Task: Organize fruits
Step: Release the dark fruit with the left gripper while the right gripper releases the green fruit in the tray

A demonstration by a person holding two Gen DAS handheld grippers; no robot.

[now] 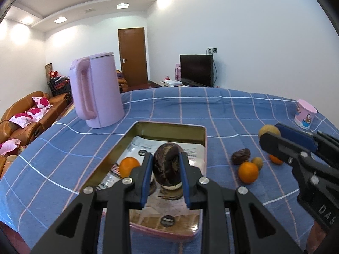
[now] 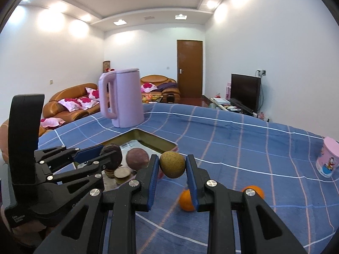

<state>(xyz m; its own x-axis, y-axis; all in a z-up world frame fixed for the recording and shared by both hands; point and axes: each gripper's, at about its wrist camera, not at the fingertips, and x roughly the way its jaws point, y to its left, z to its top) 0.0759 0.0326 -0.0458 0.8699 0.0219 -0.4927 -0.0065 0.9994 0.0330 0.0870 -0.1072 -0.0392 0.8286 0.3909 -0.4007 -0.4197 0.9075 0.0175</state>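
My left gripper point(image 1: 166, 169) is shut on a dark purple fruit point(image 1: 165, 158) and holds it over the open pink tin tray point(image 1: 169, 125), where an orange point(image 1: 128, 166) lies. My right gripper point(image 2: 172, 166) is shut on a round olive-brown fruit point(image 2: 172, 163) above the blue checked cloth, to the right of the tray point(image 2: 157, 141). Each wrist view also shows the other gripper: the right gripper point(image 1: 270, 132) with its fruit point(image 1: 267, 129), the left gripper point(image 2: 110, 154) with its dark fruit point(image 2: 115, 158). Another purple fruit point(image 2: 137, 158) sits at the tray; inside or beside, I cannot tell.
Loose on the cloth right of the tray are a wrinkled dark fruit point(image 1: 240, 156), an orange point(image 1: 248, 172), a small brown-green fruit point(image 1: 258, 162) and a second orange point(image 1: 275, 159). A pink kettle point(image 1: 95, 91) stands behind the tray. A pink cup point(image 1: 305, 114) lies far right.
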